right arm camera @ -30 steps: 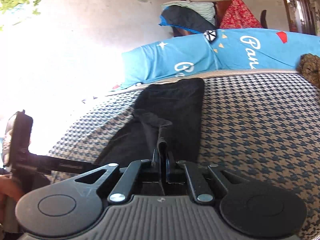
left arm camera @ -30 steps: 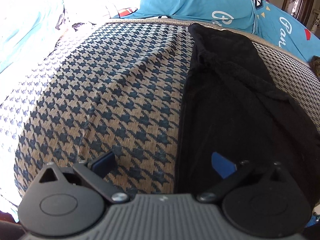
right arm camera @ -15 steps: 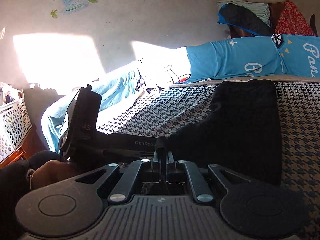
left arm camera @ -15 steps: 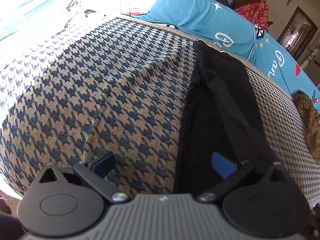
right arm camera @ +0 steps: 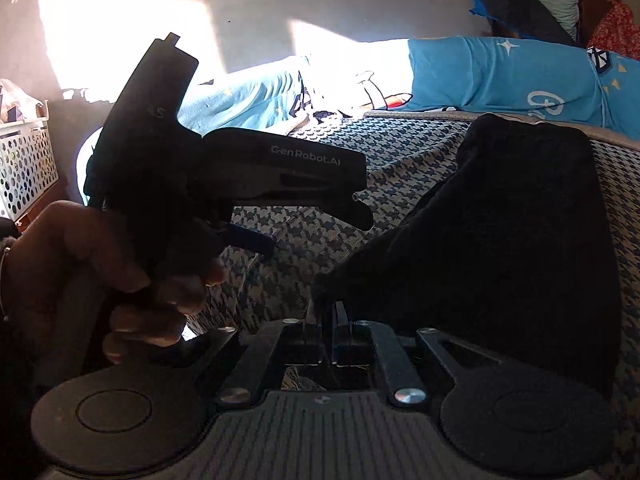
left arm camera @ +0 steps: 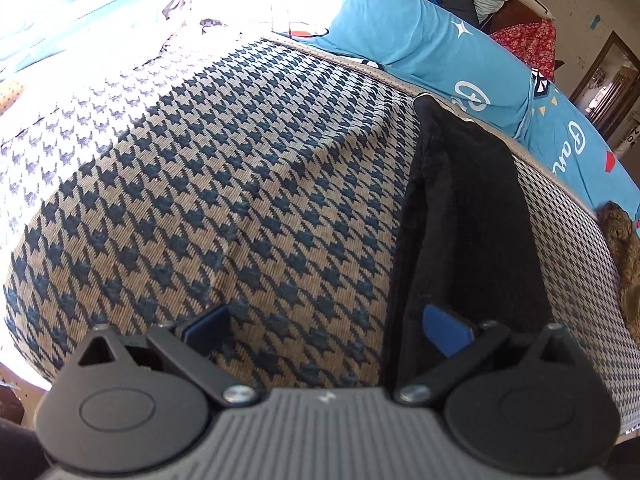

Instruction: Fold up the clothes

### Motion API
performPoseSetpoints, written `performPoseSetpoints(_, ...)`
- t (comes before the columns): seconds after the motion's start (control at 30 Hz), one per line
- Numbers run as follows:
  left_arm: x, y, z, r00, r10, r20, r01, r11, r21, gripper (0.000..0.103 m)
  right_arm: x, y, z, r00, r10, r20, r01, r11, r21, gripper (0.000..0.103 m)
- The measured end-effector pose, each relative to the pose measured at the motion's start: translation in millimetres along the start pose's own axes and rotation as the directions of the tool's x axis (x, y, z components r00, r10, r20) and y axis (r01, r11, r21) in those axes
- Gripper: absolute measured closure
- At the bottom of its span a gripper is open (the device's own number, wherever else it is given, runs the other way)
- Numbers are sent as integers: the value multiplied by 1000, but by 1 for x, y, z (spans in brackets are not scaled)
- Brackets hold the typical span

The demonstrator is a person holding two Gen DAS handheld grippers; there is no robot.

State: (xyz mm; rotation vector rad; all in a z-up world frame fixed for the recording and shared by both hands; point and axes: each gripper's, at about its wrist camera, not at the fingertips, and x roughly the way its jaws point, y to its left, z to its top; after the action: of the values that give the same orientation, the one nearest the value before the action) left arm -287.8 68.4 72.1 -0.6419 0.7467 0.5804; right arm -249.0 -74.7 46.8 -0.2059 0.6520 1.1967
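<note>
A black garment [left arm camera: 468, 216] lies in a long strip on the houndstooth bed cover [left arm camera: 224, 200], running away from me at the right of the left wrist view. My left gripper [left arm camera: 324, 324] is open, its right blue pad [left arm camera: 444, 330] over the garment's near edge and its left pad [left arm camera: 208, 326] over bare cover. In the right wrist view my right gripper [right arm camera: 325, 312] is shut on a corner of the black garment [right arm camera: 500, 232], lifting it off the cover. The left gripper body [right arm camera: 224, 168] and the hand [right arm camera: 100, 272] holding it fill the left side.
Blue printed bedding [left arm camera: 460, 52] lines the far edge of the bed. A brown furry thing [left arm camera: 624, 256] lies at the right edge. A white perforated basket [right arm camera: 24, 164] stands at the far left beside the bed. Bright sunlight washes out the far left bedding.
The right gripper has carried the garment corner leftward toward the left gripper, folding the cloth narrower. The left gripper has tilted up and come closer to the right one, staying open.
</note>
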Motion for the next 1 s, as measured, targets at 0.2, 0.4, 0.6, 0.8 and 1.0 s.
performPoseSetpoints(0.2,4,-7,0,1000,28,4,-28,999,25,0,16,4,-9,999,1,-35,-2,1000,-25,96)
performPoseSetpoints(0.4,5,-10,-2,999,45,2,-45,998,40,0,26,5,-20,995,40,-95,-44,998,-38,86)
performPoseSetpoints(0.6,5,-14,-3,999,45,1,-45,998,51,0,20,9,-33,974,120,-193,-134,989,-64,86)
performPoseSetpoints(0.8,6,-22,-5,999,46,1,-46,996,80,0,-8,-12,-38,989,-23,-148,21,1000,-10,84)
performPoseSetpoints(1.0,8,-29,-6,999,42,-7,-41,995,94,0,-36,-33,-44,979,-172,-108,179,982,53,79)
